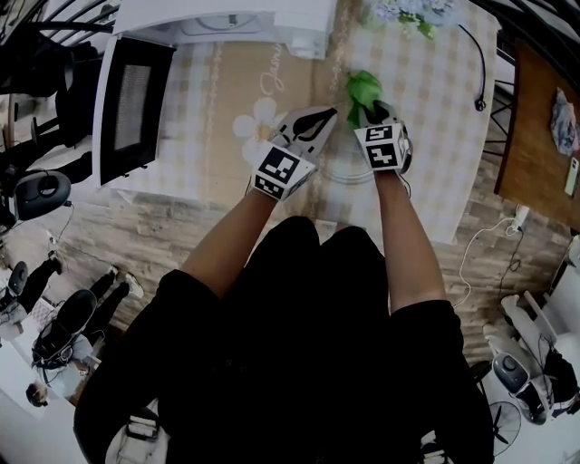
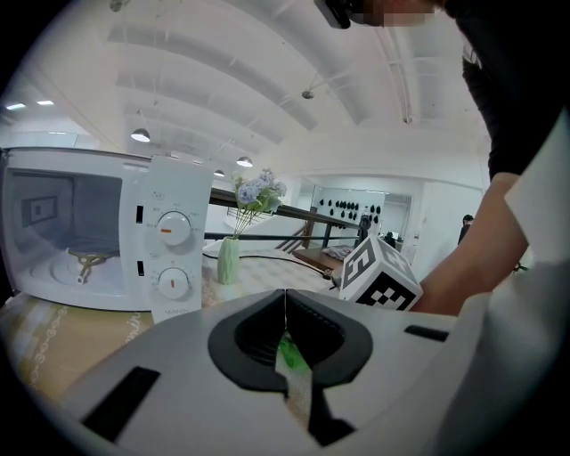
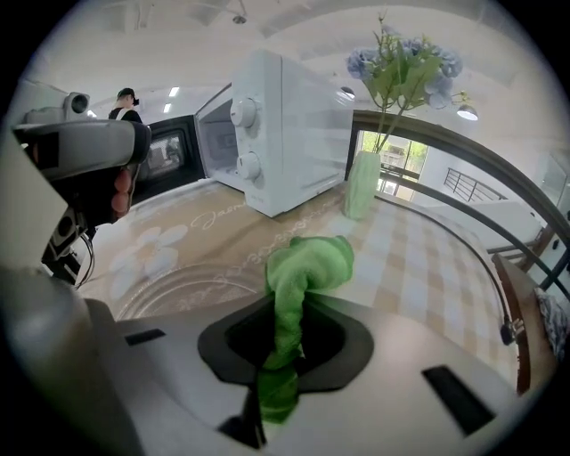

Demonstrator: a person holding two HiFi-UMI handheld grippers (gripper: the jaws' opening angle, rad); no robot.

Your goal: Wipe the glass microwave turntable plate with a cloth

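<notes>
Fingers of right gripper clamp the green cloth beside the glass plate. I read left gripper fingers closed together.

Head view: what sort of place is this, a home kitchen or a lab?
Probably a staged recording space in a large hall, not a home kitchen. A white microwave and a flower vase sit on a checked tablecloth, with loose cables and equipment on the floor around.

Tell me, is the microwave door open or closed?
Open. The dark door is swung out to one side of the white microwave, and you can see right into its inside.
</notes>
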